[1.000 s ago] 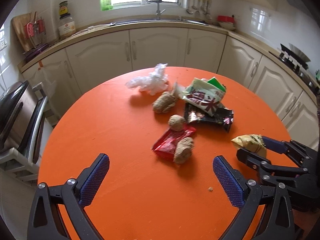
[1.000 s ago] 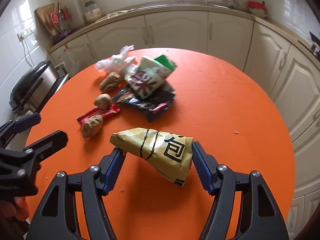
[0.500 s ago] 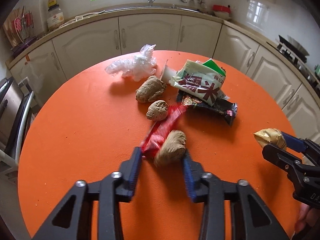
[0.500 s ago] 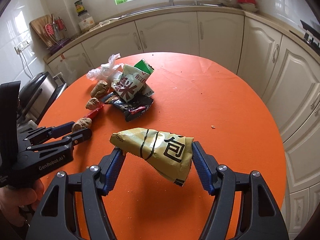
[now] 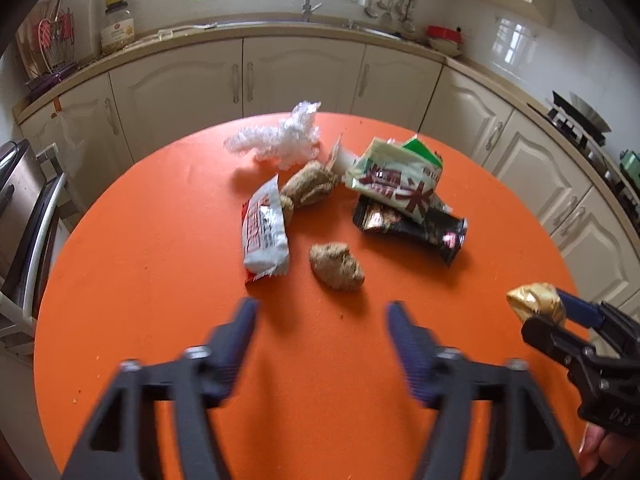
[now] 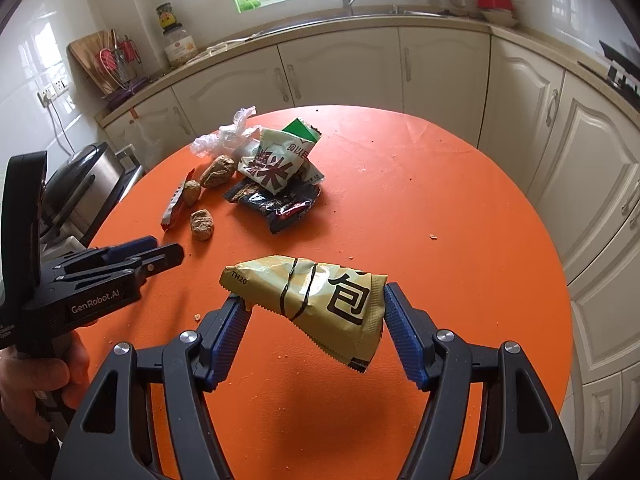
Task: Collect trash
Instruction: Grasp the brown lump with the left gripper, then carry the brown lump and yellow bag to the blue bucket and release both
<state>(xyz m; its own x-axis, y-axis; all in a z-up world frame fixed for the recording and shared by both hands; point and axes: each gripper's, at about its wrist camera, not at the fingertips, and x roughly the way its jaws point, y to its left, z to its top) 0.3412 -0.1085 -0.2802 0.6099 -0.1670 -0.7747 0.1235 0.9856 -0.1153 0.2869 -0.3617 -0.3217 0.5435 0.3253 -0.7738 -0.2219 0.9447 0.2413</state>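
The right gripper (image 6: 314, 316) holds a gold snack bag (image 6: 308, 304) up in the air over the orange table (image 6: 460, 248). Its two blue pads squeeze the bag, one at each end. The bag lies sideways between them, long way from left to right, with its pointy cut end to the left and its wider end hanging down a little to the right. The left gripper (image 5: 322, 322) is low over the near part of the table, and its jaws are opening, with nothing between them. It looks blurry. Just past its tips sits a brown lump (image 5: 337, 265), and beside that lies a red and white wrapper (image 5: 264, 232), white side up, with its long way running away from the gripper toward the far side of the table. Farther off are two more brown lumps, a black wrapper (image 5: 412, 230), a green and white bag (image 5: 396, 180) lying on top of it, and a crumpled clear plastic bag (image 5: 280, 140). So I think the job is only just begun: one piece is picked up, and most of the trash is left on the table. I cannot see a bin anywhere.
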